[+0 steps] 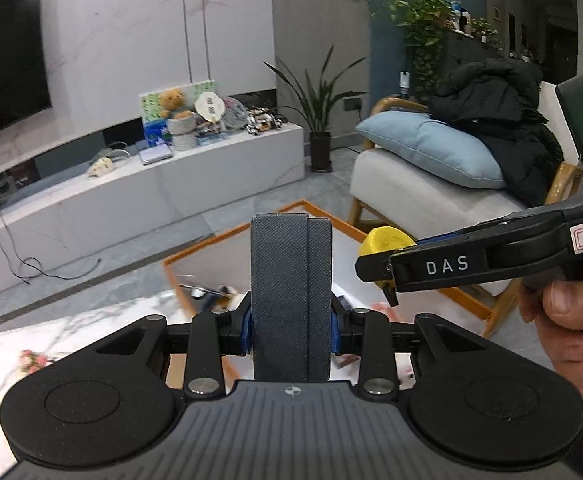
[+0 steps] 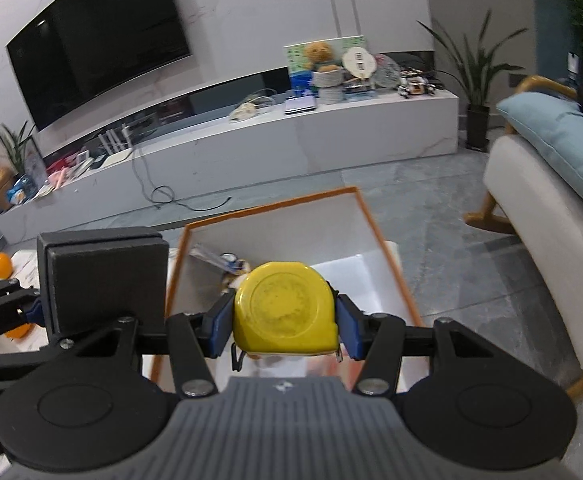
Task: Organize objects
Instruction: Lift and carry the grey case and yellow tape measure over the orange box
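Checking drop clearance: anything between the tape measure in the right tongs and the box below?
Nothing; right wrist view shows the yellow tape measure above the open orange-rimmed box, clutter on its floor.

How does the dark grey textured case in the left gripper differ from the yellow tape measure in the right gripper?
The dark grey textured case is flat and rectangular; the yellow tape measure is rounded and thick. The case has a woven texture and stands on edge; the tape measure is smooth plastic, its broad face toward the camera. Both are clamped between blue-padded jaws above the orange-rimmed white box.
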The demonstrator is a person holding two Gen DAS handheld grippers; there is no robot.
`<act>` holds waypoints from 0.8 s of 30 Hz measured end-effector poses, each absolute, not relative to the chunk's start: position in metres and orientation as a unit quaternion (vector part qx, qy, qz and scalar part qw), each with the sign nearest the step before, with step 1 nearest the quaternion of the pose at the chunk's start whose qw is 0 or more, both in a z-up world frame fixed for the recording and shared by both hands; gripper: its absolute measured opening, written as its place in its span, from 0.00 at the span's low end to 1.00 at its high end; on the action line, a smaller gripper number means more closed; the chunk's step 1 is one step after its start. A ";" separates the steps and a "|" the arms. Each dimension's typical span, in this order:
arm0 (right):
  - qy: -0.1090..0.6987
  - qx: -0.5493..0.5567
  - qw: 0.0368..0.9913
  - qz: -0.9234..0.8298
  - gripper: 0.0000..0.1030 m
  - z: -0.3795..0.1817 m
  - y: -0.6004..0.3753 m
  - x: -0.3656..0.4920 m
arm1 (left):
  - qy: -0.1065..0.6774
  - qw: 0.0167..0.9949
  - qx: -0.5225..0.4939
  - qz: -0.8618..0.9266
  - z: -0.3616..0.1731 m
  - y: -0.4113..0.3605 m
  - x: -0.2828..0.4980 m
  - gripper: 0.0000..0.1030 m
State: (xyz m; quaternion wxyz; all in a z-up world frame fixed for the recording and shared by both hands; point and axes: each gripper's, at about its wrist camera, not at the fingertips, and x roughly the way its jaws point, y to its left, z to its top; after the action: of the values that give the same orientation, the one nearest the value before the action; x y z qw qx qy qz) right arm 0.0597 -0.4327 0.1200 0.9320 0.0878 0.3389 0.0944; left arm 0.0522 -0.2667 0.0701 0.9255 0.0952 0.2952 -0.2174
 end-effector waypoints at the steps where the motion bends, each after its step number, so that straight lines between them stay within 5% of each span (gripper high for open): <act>1: 0.339 0.091 0.932 0.091 0.54 0.119 -0.437 0.061 | 0.298 0.924 0.093 -0.220 0.068 -0.270 0.054 0.38; 24: 0.389 0.095 0.911 0.098 0.54 0.087 -0.439 0.107 | 0.408 0.849 0.290 -0.169 -0.010 -0.341 0.078 0.38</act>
State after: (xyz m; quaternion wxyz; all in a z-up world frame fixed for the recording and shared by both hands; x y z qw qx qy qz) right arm 0.1068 -0.4388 0.0867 0.9110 0.0954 0.3892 0.0976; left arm 0.0780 -0.3414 -0.0100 0.8488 0.2905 0.4083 -0.1686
